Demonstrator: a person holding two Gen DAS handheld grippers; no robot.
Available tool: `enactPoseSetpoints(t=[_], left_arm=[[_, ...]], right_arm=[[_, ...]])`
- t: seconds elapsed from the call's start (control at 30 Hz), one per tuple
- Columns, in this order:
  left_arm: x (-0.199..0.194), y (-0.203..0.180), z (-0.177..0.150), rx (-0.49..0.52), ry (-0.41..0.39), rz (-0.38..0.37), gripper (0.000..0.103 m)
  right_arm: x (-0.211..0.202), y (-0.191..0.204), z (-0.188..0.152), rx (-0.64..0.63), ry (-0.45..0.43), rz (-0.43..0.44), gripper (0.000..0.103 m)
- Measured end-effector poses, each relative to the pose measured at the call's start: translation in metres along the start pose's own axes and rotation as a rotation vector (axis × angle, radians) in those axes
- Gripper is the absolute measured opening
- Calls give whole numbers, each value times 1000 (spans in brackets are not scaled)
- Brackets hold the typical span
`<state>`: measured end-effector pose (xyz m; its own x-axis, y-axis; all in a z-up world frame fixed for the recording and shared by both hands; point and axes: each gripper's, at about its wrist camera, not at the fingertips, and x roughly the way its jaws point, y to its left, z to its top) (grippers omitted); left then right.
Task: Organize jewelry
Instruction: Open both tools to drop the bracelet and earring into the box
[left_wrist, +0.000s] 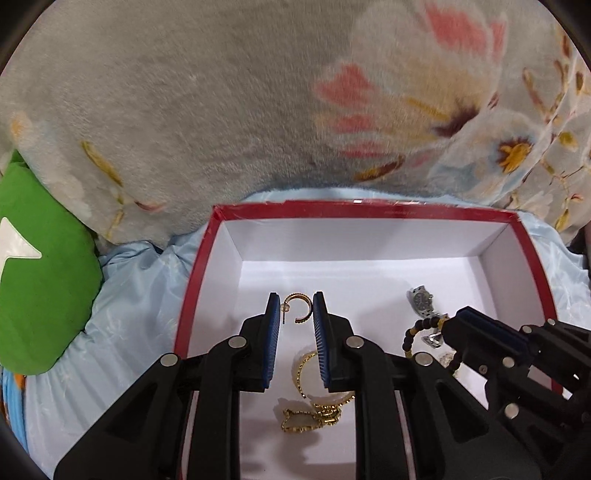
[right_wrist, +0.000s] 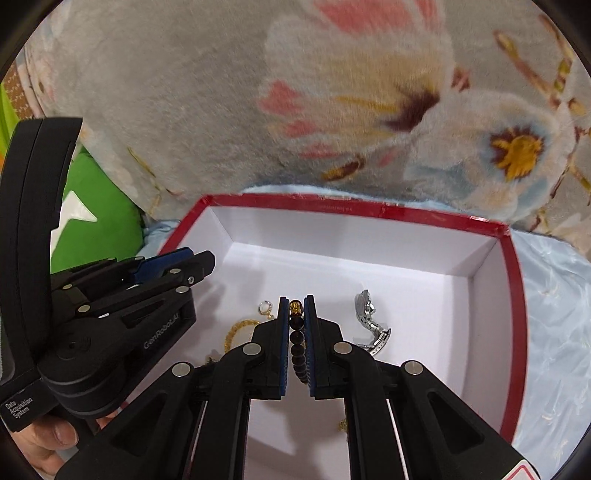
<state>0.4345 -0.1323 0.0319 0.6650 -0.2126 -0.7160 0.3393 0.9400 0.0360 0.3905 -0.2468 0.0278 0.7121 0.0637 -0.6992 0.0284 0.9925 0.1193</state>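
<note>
A red box with a white inside (left_wrist: 369, 210) (right_wrist: 369, 210) lies on a pale blue sheet. In it are a gold hoop earring (left_wrist: 301, 308), a gold bangle and chain (left_wrist: 314, 410), and a silver wristwatch (left_wrist: 423, 299) (right_wrist: 369, 325). My left gripper (left_wrist: 295, 306) is open over the box, its tips either side of the hoop earring. My right gripper (right_wrist: 296, 306) is shut on a dark beaded bracelet (right_wrist: 296, 339), which also shows in the left wrist view (left_wrist: 417, 332), held over the box beside the watch. My left gripper shows at the left of the right wrist view (right_wrist: 184, 266).
A grey floral blanket (left_wrist: 221, 110) rises behind the box. A green cushion with a white star (left_wrist: 40, 266) lies to the left. Pale blue sheet (left_wrist: 129, 295) surrounds the box. A hand (right_wrist: 48, 443) holds the left gripper's handle.
</note>
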Motion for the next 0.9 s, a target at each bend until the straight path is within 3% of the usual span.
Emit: enactPoseSetpoints(t=[0.4,0.43,0.47,0.57,0.9], left_arm=[[30,9,-1,-44,75,-2,20],[30,9,0,-46,77,1,28],[30,9,0,-49,81,6,45],[27,11,1,-58,58,16,65],[9,17,-5,-81,-11,40,69]], right_arm=[[22,-8,-6,17,55,-30,8],[21,-9,-6,20,47,-32,10],[20,-9,-6,21,47,-34,11],[17,-11,-7,26,32,-40,15],[-24,-15,-18,39,-80,-64,19]])
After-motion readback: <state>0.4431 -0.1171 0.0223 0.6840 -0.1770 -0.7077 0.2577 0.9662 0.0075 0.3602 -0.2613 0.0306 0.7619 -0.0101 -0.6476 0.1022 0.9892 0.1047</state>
